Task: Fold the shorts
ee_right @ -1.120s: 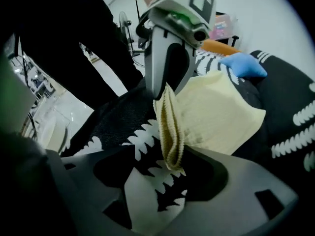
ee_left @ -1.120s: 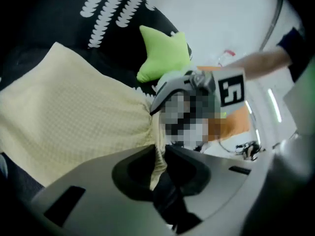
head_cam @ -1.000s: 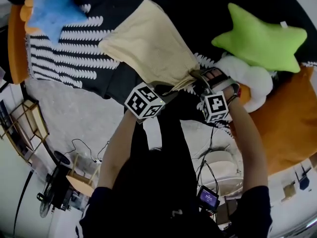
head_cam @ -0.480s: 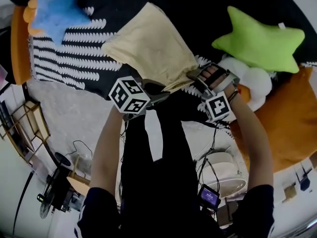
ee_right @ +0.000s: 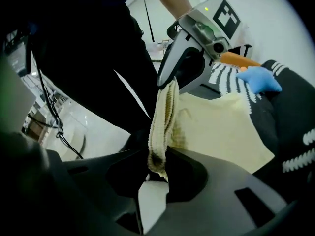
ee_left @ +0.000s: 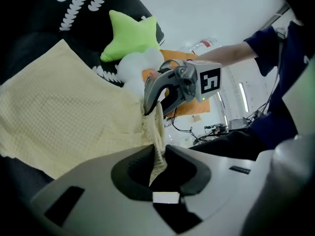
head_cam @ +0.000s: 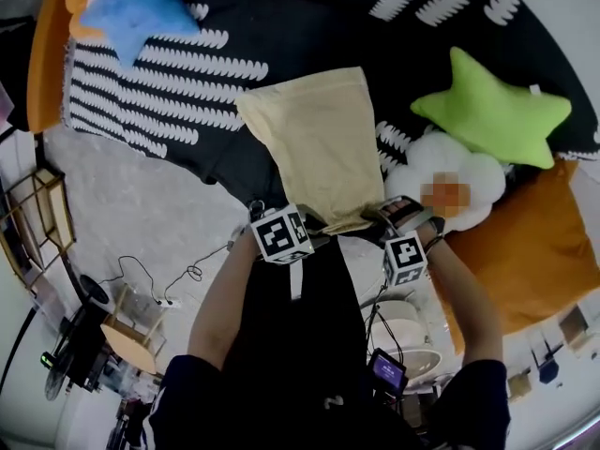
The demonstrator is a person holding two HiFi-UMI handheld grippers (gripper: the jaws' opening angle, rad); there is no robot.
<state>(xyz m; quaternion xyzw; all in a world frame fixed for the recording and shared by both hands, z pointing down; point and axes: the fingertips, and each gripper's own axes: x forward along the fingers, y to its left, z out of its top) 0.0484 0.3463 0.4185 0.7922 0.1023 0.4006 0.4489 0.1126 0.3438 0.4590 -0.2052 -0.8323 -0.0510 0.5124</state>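
Observation:
The pale yellow shorts (head_cam: 319, 143) lie on a black blanket with white patterns (head_cam: 169, 73), and their near edge is lifted off it. My left gripper (head_cam: 319, 230) is shut on the left end of that edge; the cloth (ee_left: 157, 161) runs down between its jaws. At the right end my right gripper (head_cam: 382, 216) has just been closing and now pinches the bunched hem (ee_right: 160, 156). The hem stretches taut between the two. Each gripper view shows the other: the right gripper (ee_left: 150, 104) and the left gripper (ee_right: 170, 80).
A green star pillow (head_cam: 497, 111), a white cloud pillow (head_cam: 441, 181) and an orange cushion (head_cam: 534, 251) sit to the right. A blue star pillow (head_cam: 131, 7) lies far left. The person's black trousers (head_cam: 300, 345) are right below the grippers, with cables and a fan on the floor.
The right gripper's jaws closed on the hem. Both grippers then pulled the near edge toward the person and raised it, and the shorts now lie straighter.

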